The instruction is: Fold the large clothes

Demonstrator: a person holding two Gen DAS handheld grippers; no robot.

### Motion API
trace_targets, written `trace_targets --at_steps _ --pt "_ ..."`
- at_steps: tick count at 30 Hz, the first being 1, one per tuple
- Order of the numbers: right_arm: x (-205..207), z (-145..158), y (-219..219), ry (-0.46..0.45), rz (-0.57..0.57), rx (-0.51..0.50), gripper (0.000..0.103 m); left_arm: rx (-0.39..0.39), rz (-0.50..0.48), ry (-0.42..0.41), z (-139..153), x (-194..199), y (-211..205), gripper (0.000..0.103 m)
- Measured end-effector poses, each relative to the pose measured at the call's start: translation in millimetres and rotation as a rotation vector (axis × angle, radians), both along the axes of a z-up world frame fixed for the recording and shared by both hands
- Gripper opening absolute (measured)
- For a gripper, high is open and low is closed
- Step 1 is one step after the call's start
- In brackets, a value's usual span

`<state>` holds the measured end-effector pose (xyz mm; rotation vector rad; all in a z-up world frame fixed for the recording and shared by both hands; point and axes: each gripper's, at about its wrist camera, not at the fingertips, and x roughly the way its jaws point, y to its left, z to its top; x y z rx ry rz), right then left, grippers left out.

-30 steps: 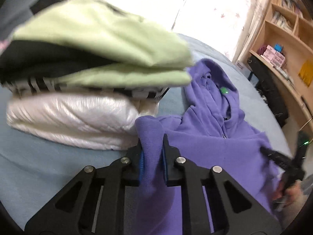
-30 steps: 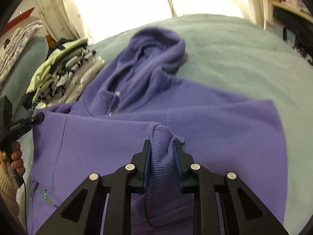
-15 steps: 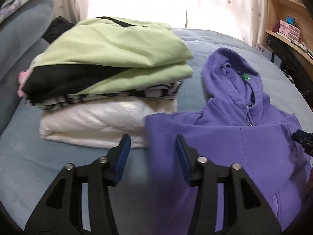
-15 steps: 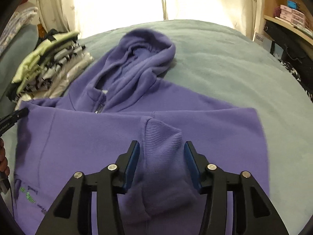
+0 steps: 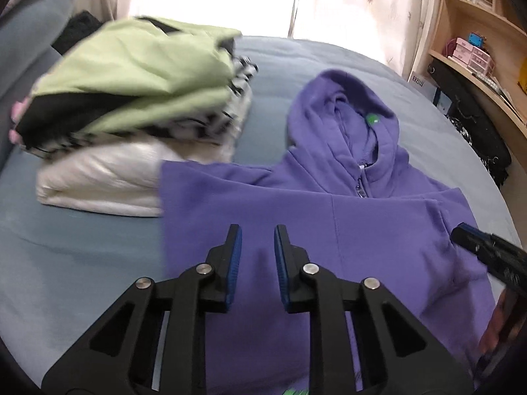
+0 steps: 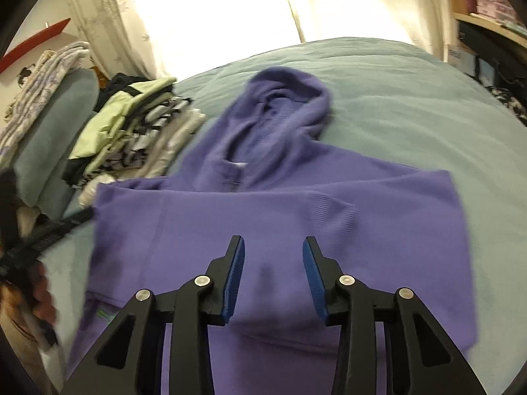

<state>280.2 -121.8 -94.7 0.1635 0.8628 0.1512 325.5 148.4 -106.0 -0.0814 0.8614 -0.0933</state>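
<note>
A purple zip hoodie (image 5: 346, 230) (image 6: 280, 204) lies flat on the blue-grey bed, hood toward the window, both sleeves folded in over its front. My left gripper (image 5: 258, 247) hovers above the hoodie's left part with its jaws closing and nothing between the blue pads. My right gripper (image 6: 273, 256) hangs over the middle of the hoodie, just short of the ribbed cuff (image 6: 332, 207); its jaws are closing too and hold nothing. The other gripper's black tip shows at the right edge of the left wrist view and at the left edge of the right wrist view.
A stack of folded clothes (image 5: 131, 115) (image 6: 131, 131), green on top over striped and white pieces, sits left of the hoodie and touches its shoulder. A grey cushion (image 6: 49, 138) lies further left. Wooden shelves (image 5: 477, 49) stand at the right; curtains hang behind the bed (image 6: 411, 105).
Both grippers let go of the sleeve cuffs they held, drew back and up from the hoodie, opened wide and have partly narrowed again. The sleeves now lie flat on the hoodie.
</note>
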Motion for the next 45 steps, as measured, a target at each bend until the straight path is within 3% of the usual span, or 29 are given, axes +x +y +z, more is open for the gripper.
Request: trace_targets --at_steps 4,9,12,16,19,21,22,24,27,35,38,40,45 --pt "28 -15 31 0.021 0.041 0.010 0.036 0.008 0.041 0.029 -27 31 -9 0.012" --pt "62 -50 40 0.086 0.030 -0.024 0.031 0.078 0.095 0.075 -69 63 -14 0.005" --pt "71 -58 32 0.089 0.016 -0.053 0.015 0.112 0.099 0.064 -75 70 -19 0.004" --pt "68 -54 -3 0.075 -0.034 -0.118 0.013 0.063 0.088 0.066 -74 72 -13 0.004" --pt "59 -49 -38 0.110 -0.008 0.001 0.010 0.000 0.064 0.081 -65 67 -6 0.004" --pt "54 -42 -53 0.111 -0.008 0.030 0.010 0.015 0.042 0.090 -56 60 -6 0.008" --pt "48 -37 -57 0.108 -0.012 0.035 0.011 0.025 0.030 0.091 -50 54 -7 0.012" --pt "34 -26 -61 0.101 -0.035 0.010 0.018 0.022 0.015 0.078 -38 36 -6 0.029" --pt "9 -14 -65 0.096 -0.044 0.048 0.020 0.030 0.011 0.032 -15 -2 -1 0.037" --pt "-84 17 -52 0.075 -0.033 0.118 0.020 -0.065 0.087 -0.034 42 -115 26 0.040" --pt "-123 28 -48 0.062 -0.028 0.111 0.029 -0.067 0.126 -0.062 58 -164 33 0.043" --pt "-151 35 -47 0.048 -0.019 0.105 0.036 -0.068 0.150 -0.075 64 -196 38 0.046" --pt "-215 49 -48 0.033 -0.012 0.130 0.036 -0.032 0.175 -0.062 61 -277 45 0.049"
